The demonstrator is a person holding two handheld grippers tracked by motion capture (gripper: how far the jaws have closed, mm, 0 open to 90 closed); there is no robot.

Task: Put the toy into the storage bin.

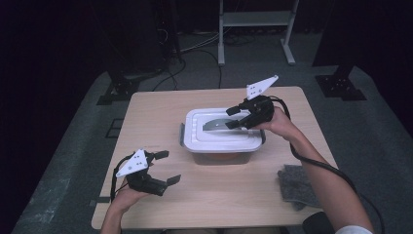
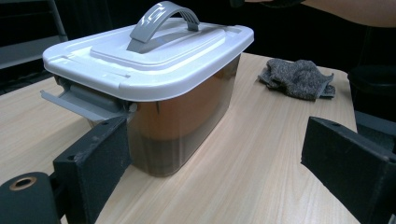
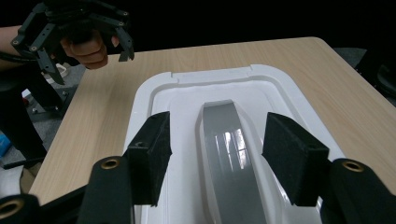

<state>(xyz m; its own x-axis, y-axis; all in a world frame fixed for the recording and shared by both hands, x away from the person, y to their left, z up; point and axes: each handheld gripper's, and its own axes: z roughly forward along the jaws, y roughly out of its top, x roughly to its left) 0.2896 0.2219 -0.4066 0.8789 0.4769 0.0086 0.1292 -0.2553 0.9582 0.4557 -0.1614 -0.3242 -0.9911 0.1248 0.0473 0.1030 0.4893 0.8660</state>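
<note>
Left claw: the left claw [image 1: 168,167] is hovering low over the worktop [image 1: 160,117] at its near left corner, jaws standing wide apart with nothing between them, aiming at the box.
Storage box: the clear storage box [image 1: 221,157] is sitting mid-worktop, its white lid [image 1: 195,134] resting on top, a grey side latch [image 2: 77,100] hanging open.
Handle: the grey handle [image 3: 229,154] is lying along the lid's middle.
Right claw: the right claw [image 1: 234,117] is hanging over the lid, jaws apart, straddling the handle without touching it.
Cloth: a grey cloth [image 1: 294,185] is lying crumpled near the worktop's right front edge.
</note>
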